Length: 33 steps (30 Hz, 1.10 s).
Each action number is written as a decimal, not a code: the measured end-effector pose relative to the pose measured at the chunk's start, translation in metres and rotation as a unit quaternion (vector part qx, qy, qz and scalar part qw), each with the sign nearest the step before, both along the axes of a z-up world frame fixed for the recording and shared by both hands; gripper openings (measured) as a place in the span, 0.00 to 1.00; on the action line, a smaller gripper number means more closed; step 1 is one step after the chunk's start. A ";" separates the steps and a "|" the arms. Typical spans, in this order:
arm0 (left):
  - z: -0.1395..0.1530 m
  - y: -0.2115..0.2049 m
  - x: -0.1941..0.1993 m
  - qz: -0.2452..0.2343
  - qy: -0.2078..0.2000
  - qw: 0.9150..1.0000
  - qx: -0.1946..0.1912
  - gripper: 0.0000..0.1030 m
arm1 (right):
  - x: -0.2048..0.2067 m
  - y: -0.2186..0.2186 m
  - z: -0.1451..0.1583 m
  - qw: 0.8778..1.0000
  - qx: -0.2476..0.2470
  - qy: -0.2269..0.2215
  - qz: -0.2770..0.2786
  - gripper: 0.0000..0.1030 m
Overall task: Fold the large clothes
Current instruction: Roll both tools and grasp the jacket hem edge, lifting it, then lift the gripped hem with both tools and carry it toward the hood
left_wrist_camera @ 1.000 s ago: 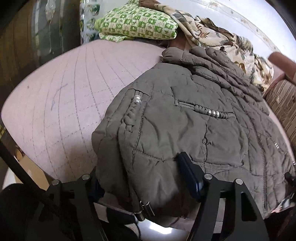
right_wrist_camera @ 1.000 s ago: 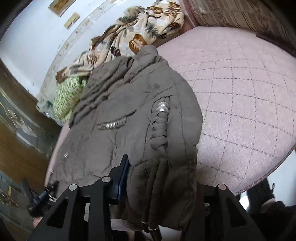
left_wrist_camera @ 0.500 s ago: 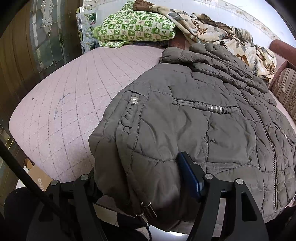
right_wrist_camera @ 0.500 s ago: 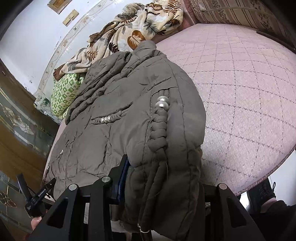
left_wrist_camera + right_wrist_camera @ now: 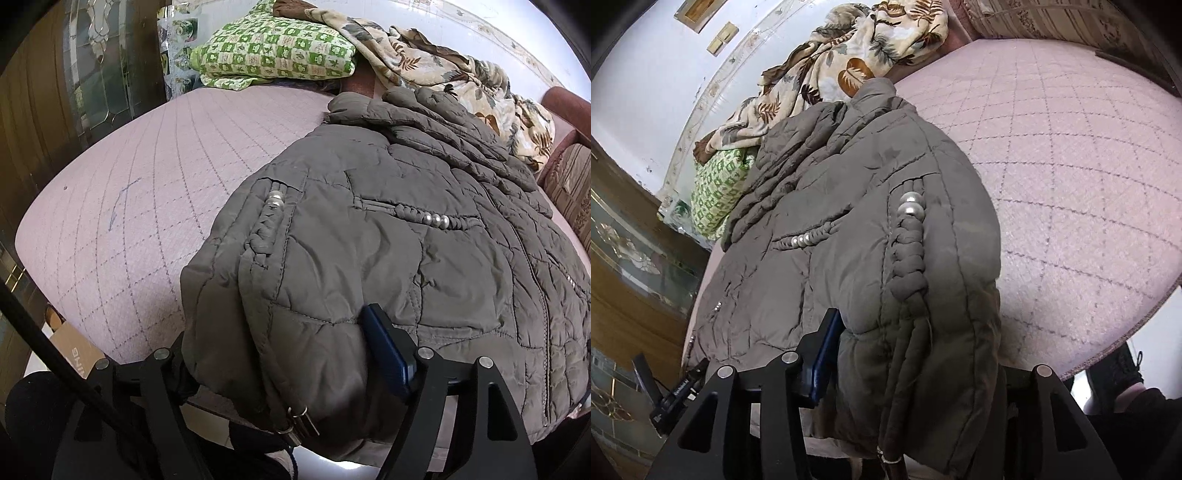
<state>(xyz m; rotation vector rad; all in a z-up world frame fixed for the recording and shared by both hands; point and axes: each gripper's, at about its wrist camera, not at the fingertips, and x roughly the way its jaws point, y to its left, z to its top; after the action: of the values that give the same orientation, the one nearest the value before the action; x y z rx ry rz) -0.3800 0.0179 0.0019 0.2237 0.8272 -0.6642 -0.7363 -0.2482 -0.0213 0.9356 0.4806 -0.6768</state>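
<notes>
A grey-brown quilted jacket (image 5: 406, 258) with pearl-trimmed pockets lies face up on the pink quilted bed (image 5: 129, 203), its collar toward the far wall. My left gripper (image 5: 280, 339) holds the near hem corner. Its blue pad (image 5: 384, 350) bears on the puffy fabric while the jaws are opening. The other finger is hidden under the cloth. In the right wrist view the jacket (image 5: 849, 240) bulges between the jaws of my right gripper (image 5: 916, 343), which are also opening. That gripper's blue pad (image 5: 823, 362) touches the hem and its far finger is covered.
A green checked pillow (image 5: 277, 55) and a floral blanket (image 5: 443, 74) are piled at the head of the bed. A glass-fronted wooden cabinet (image 5: 92, 74) stands on the left and a striped cushion (image 5: 569, 184) on the right. Bare bed (image 5: 1071, 166) stretches right of the jacket. A dark shoe (image 5: 1115, 376) is on the floor.
Both pairs of jaws have spread a little wider around the hem. The jacket has settled lower onto the bed, and both views have tilted slightly.
</notes>
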 end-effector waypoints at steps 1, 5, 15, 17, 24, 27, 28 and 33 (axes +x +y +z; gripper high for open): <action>0.000 0.000 0.000 0.001 -0.001 1.000 0.001 0.75 | -0.002 0.002 0.000 1.000 0.000 0.000 -0.005 0.51; 0.001 -0.002 -0.004 -0.004 -0.005 1.000 0.000 0.75 | 0.000 0.010 -0.002 1.000 -0.003 0.000 -0.008 0.50; 0.002 -0.010 -0.017 -0.016 -0.059 0.998 0.020 0.70 | 0.021 0.020 0.008 0.995 -0.077 0.064 0.006 0.27; 0.001 -0.012 -0.018 -0.013 -0.065 0.998 0.024 0.71 | 0.019 0.015 0.003 0.997 -0.059 0.052 0.005 0.28; -0.001 -0.008 -0.006 0.006 -0.031 0.999 0.012 0.84 | 0.016 0.015 -0.002 0.998 -0.054 0.043 0.007 0.34; -0.004 -0.004 0.001 0.017 -0.012 1.000 0.010 0.90 | 0.017 0.015 -0.002 0.998 -0.051 0.041 0.004 0.37; -0.004 -0.004 0.002 0.016 -0.008 1.000 0.010 0.90 | 0.018 0.015 -0.002 0.998 -0.052 0.043 0.004 0.37; -0.004 -0.008 -0.003 0.008 -0.025 0.999 0.023 0.88 | 0.020 0.015 -0.001 0.998 -0.054 0.045 0.004 0.38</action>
<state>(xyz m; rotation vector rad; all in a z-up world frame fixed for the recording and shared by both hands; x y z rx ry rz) -0.3831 0.0102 -0.0020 0.2752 0.7960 -0.6230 -0.7167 -0.2330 -0.0222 0.8046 0.5221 -0.7335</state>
